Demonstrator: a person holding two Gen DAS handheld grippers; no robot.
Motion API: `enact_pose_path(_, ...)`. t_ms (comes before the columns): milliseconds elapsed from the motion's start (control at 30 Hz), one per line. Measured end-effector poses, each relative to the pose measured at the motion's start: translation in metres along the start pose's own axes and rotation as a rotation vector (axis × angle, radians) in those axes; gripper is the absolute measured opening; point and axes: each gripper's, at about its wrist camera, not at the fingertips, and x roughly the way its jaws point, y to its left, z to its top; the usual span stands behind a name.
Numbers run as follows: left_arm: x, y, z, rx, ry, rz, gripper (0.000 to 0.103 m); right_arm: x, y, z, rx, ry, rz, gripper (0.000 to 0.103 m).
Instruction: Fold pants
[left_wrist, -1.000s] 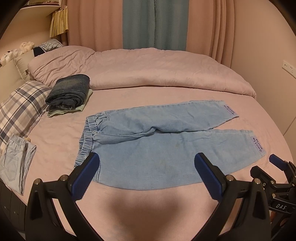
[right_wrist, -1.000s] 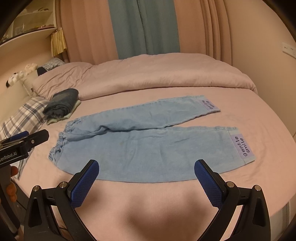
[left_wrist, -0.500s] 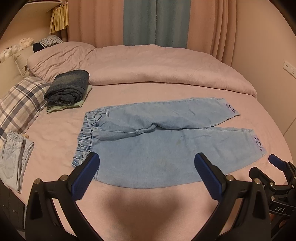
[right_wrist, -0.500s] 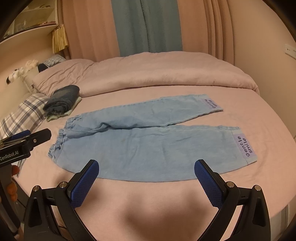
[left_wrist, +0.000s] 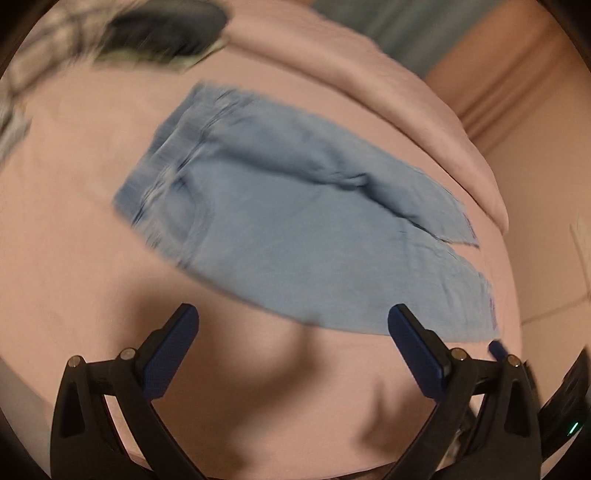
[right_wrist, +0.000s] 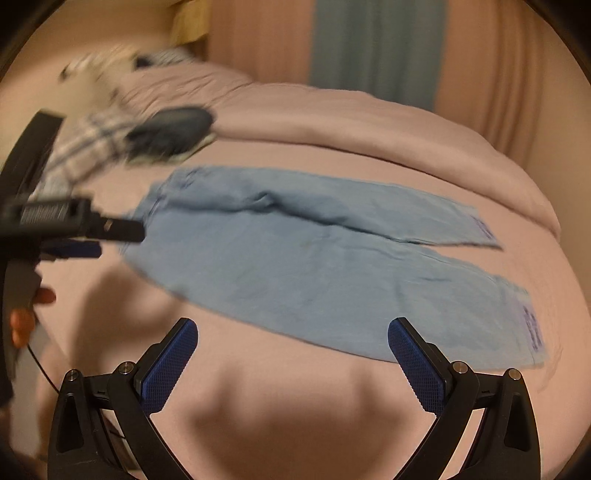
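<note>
Light blue pants lie spread flat on the pink bed, waistband at the left, both legs running right; they also show in the right wrist view. My left gripper is open and empty, hovering just short of the pants' near edge. My right gripper is open and empty, above the bed near the lower leg. The left gripper also shows in the right wrist view, by the waistband. Both views are motion-blurred.
A folded dark garment lies beyond the waistband, next to a plaid pillow. A rolled pink duvet runs along the far side. Curtains hang behind. The bed's edge is at the right.
Both grippers have swung forward and down toward the pants, tilting the views. The left gripper has moved in close to the waistband. The pants lie as before.
</note>
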Motion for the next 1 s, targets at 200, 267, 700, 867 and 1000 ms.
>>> enact_pose_path(200,0.006,0.04,0.008,-0.159,-0.025,-0.065,0.101,0.032,0.049,-0.008,-0.164,0.002,0.086,0.102)
enact_pose_path(267,0.011,0.044,0.015,-0.19,-0.059,-0.097,0.098,0.041,0.061,-0.008,-0.21,-0.001,0.095,0.102)
enact_pose_path(700,0.05,0.076,0.057,-0.275,-0.148,-0.194,0.035,0.106,0.098,0.021,-0.31,0.032,0.132,0.055)
enact_pose_path(867,0.044,0.081,0.052,-0.243,-0.16,-0.215,0.016,0.099,0.097,0.021,-0.267,0.033,0.232,0.017)
enact_pose_path(1000,0.023,0.078,0.044,-0.2,-0.222,-0.192,0.013,0.088,0.097,0.022,-0.246,0.03,0.274,0.011)
